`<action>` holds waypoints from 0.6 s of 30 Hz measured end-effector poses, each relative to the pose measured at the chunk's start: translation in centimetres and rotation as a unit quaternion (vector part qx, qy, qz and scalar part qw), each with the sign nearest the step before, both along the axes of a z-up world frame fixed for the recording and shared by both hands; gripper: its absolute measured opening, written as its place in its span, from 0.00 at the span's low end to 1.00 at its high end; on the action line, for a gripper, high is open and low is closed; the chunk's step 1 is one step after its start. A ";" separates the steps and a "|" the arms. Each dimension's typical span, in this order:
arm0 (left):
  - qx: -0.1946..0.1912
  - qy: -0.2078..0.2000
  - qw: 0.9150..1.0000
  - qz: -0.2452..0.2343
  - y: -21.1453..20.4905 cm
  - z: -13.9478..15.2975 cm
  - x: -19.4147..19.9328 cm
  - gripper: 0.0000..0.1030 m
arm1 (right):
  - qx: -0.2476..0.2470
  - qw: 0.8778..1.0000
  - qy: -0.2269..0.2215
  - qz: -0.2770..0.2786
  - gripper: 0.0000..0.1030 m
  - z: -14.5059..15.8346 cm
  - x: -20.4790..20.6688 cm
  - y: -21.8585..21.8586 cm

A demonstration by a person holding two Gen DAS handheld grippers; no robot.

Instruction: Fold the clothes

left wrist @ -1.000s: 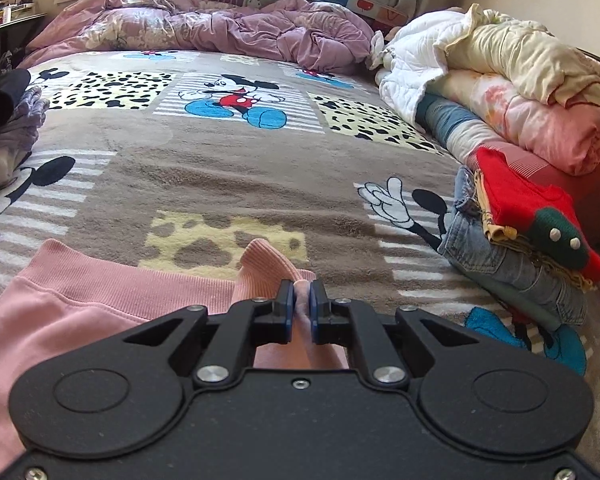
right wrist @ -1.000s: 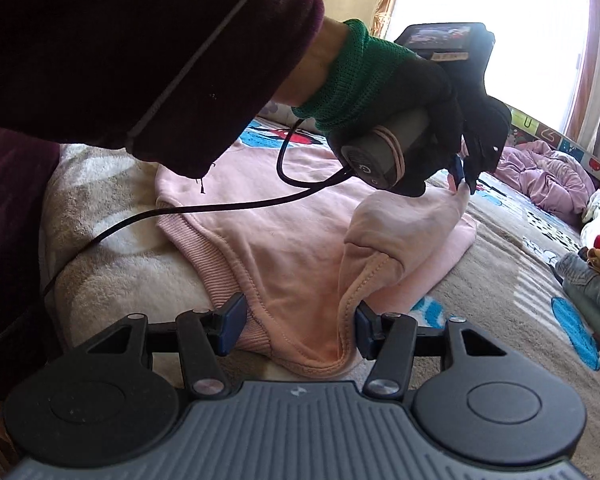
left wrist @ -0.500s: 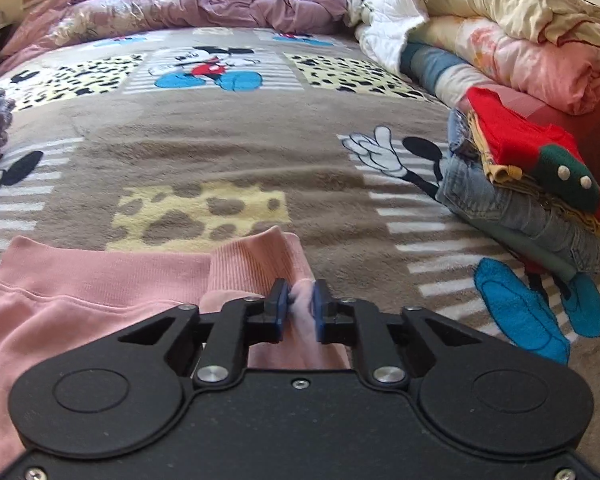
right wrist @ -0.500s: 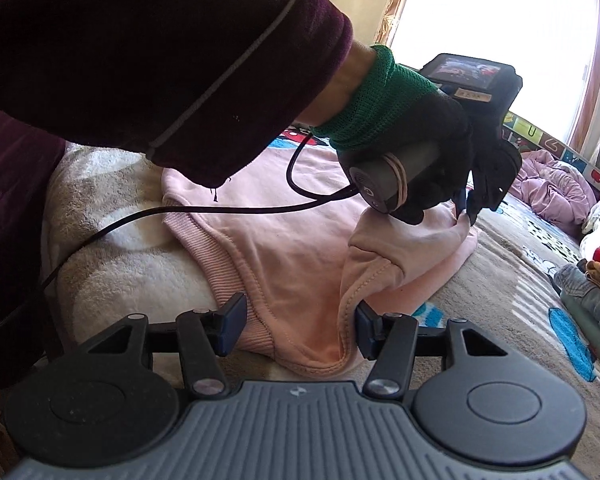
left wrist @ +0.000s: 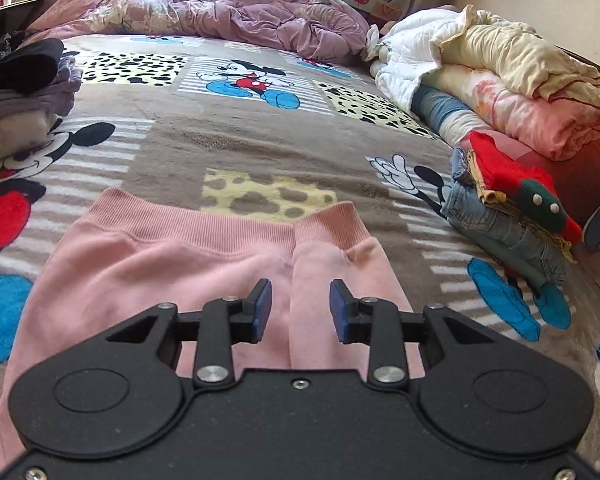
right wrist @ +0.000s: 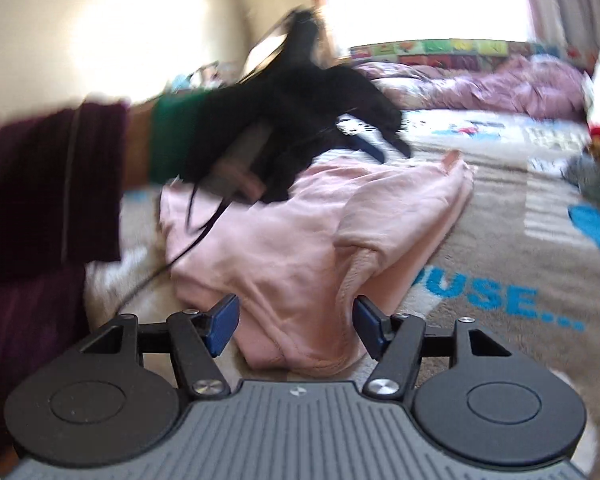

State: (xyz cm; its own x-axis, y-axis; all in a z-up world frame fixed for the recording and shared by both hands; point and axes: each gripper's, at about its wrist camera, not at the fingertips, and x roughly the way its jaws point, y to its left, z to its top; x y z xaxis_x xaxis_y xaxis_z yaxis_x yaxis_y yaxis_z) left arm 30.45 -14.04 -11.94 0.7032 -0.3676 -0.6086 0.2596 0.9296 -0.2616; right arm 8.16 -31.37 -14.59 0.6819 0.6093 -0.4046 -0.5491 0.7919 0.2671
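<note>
A pink sweatshirt lies on the Mickey Mouse blanket, its ribbed hem toward the far side. One sleeve is folded over the body, cuff at the hem. My left gripper is open just above that sleeve, holding nothing. In the right wrist view the sweatshirt lies partly folded, and my right gripper is open with a fold of pink cloth between its fingers. The left gripper hovers blurred over the sweatshirt's far end, held by a black-gloved hand.
A stack of folded clothes with a red item on top sits at the right. Rolled bedding lies behind it. A purple duvet lies at the head of the bed. Grey and black clothes are piled at the left.
My left gripper opened and let go of the pink sleeve cuff, which now lies flat at the hem. The left hand lifted and moved back. The right gripper stayed open.
</note>
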 end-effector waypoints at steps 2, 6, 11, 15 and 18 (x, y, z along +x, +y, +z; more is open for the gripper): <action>-0.002 -0.002 1.000 -0.010 0.4 -0.3 -1.4 0.29 | 0.053 0.998 0.021 -0.025 0.61 0.1 0.8 -1.1; 0.026 -0.040 0.997 -0.054 -0.7 0.1 -4.6 0.29 | 0.138 0.987 0.050 -0.066 0.47 -0.4 2.5 -2.6; 0.083 -0.086 0.986 -0.119 -2.7 -0.3 -6.4 0.29 | 0.153 0.979 0.113 -0.073 0.25 -2.3 4.3 -2.6; 0.142 -0.078 0.976 -0.144 -4.0 -2.7 -6.1 0.29 | 0.181 0.969 0.153 -0.070 0.24 -3.6 4.7 -2.7; 0.153 -0.068 0.975 -0.146 -4.1 -3.9 -5.7 0.29 | 0.160 0.974 0.147 -0.065 0.22 -3.5 4.1 -2.4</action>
State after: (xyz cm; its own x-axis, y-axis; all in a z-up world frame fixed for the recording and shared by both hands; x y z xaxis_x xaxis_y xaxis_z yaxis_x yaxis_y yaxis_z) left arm 24.70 -18.11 -15.81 0.6772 -0.3804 -0.6298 0.5375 0.8403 0.0705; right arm 12.30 -33.74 -18.06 0.6445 0.6525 -0.3986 -0.3121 0.7004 0.6419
